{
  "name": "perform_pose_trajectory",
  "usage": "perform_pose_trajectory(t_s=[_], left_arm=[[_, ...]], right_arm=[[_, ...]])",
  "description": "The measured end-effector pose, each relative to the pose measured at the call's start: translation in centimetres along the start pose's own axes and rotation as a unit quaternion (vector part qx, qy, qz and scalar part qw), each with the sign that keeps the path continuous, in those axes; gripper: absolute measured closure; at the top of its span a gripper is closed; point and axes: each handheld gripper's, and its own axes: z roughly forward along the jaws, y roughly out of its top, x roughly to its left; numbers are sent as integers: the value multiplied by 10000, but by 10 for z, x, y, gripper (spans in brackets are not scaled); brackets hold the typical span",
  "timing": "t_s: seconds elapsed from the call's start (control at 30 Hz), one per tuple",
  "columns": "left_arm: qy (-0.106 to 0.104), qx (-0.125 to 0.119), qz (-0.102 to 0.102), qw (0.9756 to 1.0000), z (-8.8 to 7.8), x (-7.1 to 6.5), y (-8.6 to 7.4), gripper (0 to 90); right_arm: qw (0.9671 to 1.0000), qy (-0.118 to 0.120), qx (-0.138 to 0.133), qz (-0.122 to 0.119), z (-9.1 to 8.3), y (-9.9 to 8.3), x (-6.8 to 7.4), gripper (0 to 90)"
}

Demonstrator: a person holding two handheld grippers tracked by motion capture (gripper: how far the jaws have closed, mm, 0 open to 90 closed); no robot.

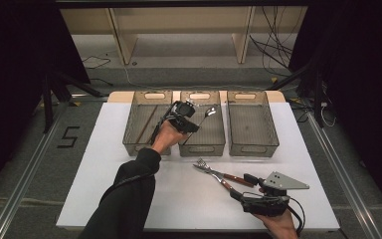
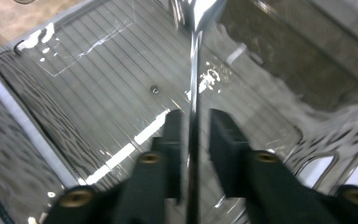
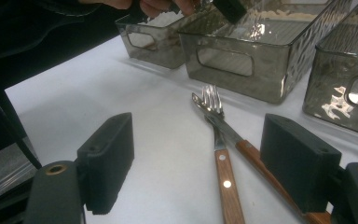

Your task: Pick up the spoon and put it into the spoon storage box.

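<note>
While the left gripper (image 1: 193,119) hovers over the middle bin (image 1: 202,144) of 3 smoked trays, a spoon (image 1: 208,113) stands between its slightly parted jaws, which barely clear the handle. To the right, the right gripper (image 3: 198,163) sits wide open on the white table (image 1: 104,164), straddling a wood-handled fork (image 3: 218,140) and knife (image 3: 249,156).

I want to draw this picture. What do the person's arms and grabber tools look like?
Both grippers are black. The left gripper has chunky block-shaped jaws. The right gripper carries a grey three-cornered plate on top and trails a black cable. The left arm wears a long black sleeve. The right hand peeks in at the bottom edge.
</note>
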Motion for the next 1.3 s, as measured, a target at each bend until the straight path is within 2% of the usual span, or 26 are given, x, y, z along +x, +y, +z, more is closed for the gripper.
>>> perform_pose_trajectory(t_s=[0.07, 0.2, 0.33, 0.8, 1.13, 1.3], left_arm=[[-154, -90, -68, 9998, -4, 1, 0, 646], [-204, -148, -154, 9996, -13, 3, 0, 523], [-266, -263, -200, 9991, -22, 4, -4, 455], [-312, -545, -292, 9976, -52, 13, -17, 318], [-341, -645, -303, 9969, -64, 15, -30, 273], [-368, -779, -343, 9957, -72, 16, -39, 247]], right_arm=[[10000, -1, -1, -2, 0, 0, 0, 266], [10000, -11, -2, -2, 0, 0, 0, 266], [10000, -20, 7, 1, 0, 0, 0, 266], [10000, -42, 8, 1, 1, 0, -1, 267], [10000, -49, 23, 1, 2, 0, -1, 266], [10000, -55, 21, 17, 1, 0, -1, 266]])
